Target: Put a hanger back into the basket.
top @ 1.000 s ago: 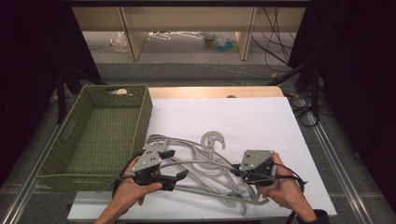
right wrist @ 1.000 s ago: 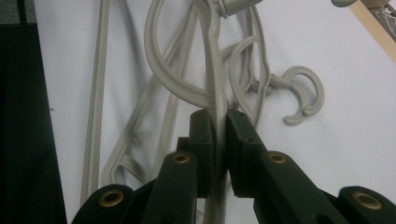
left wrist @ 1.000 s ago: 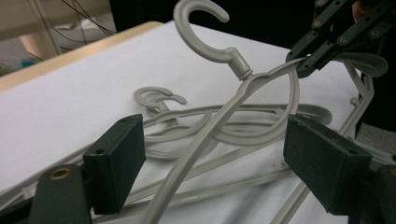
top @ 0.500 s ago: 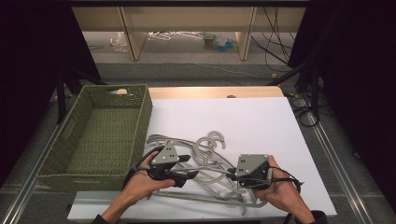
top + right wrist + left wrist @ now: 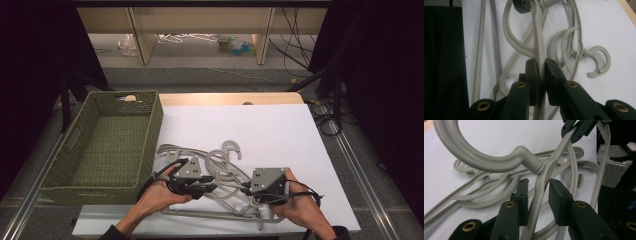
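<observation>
Plainly, the grey plastic hanger looks slender, curved.

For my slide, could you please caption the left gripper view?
Left gripper, jaws closing, straddles a grey hanger arm just below its hook.

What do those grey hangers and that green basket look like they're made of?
Hangers: probably moulded plastic, smooth matte grey, with rounded bars and a seam collar below the hook. Basket: seemingly woven fibre or cord, olive green, with a knotted, ribbed texture across walls and floor.
</observation>
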